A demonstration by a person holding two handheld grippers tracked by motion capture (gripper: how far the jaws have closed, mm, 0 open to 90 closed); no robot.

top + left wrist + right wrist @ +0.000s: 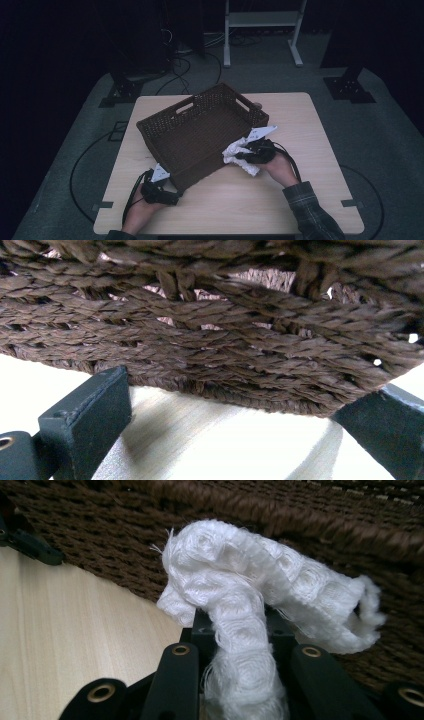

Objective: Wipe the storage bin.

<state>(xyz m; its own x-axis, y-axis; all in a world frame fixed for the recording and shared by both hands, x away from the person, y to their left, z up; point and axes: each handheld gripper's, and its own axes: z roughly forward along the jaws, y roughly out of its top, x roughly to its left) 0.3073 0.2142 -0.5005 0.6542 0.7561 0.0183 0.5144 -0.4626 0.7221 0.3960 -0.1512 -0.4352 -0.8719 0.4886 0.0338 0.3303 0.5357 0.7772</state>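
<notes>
Right gripper (239,153) pinches white cloth (250,600) at basket (165,142) rim, likely for dropping in. Left gripper (172,194), jaws spread, straddles near corner, apparently steadying basket.

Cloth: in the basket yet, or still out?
Out. The white cloth hangs bunched between the right gripper's jaws, at the brown woven basket's near right wall. The basket floor looks bare.

High view above the table (300,200), both gripper views hard against the shared basket (200,135) (wicker).
</notes>
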